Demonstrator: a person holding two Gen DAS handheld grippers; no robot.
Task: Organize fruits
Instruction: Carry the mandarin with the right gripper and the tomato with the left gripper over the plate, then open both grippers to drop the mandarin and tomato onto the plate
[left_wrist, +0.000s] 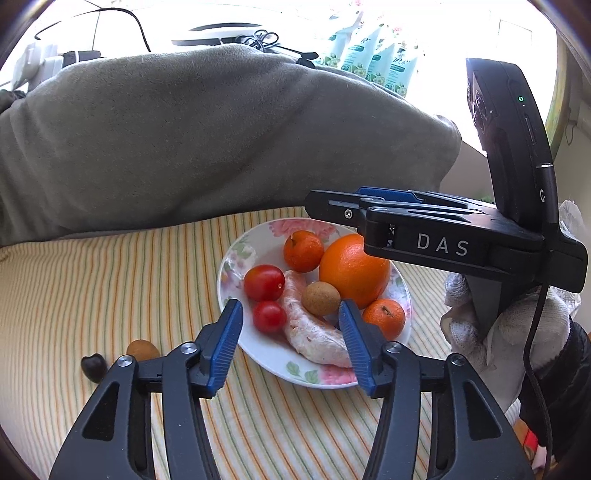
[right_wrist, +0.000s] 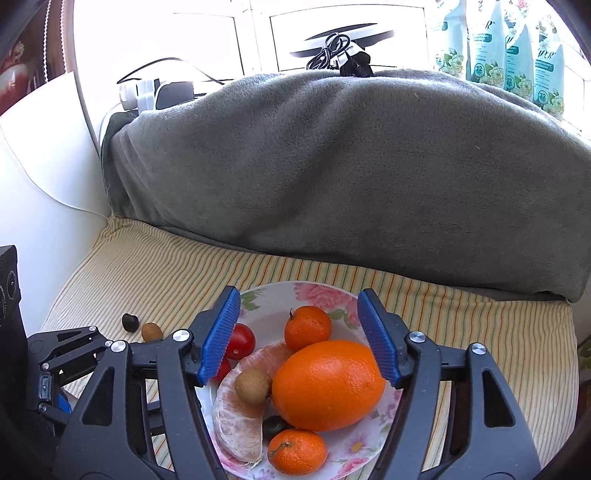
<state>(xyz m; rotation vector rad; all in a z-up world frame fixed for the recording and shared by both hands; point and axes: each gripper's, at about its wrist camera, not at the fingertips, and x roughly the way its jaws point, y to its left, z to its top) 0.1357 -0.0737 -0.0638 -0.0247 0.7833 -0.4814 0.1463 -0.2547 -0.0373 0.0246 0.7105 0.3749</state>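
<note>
Both your left claw (left_wrist: 290, 320) and right claw (right_wrist: 299, 334) are hanging released over the plate (left_wrist: 258, 363). Fruit is crowding it, so a nudge risks rolling the big orange (right_wrist: 328, 384) off onto the striped cloth (left_wrist: 110, 280).

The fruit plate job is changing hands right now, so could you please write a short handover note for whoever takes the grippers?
Left gripper: open, empty, poised at the near rim of the floral plate.
Right gripper: open, empty, over the plate, its jaws either side of the large orange without touching it.
On the plate: large orange, two mandarins, two cherry tomatoes, a peeled pomelo segment, a brown longan and a dark fruit tucked under the orange.
Left to do: a second longan and a dark chestnut-like fruit lie on the striped cloth, left of the plate.
</note>
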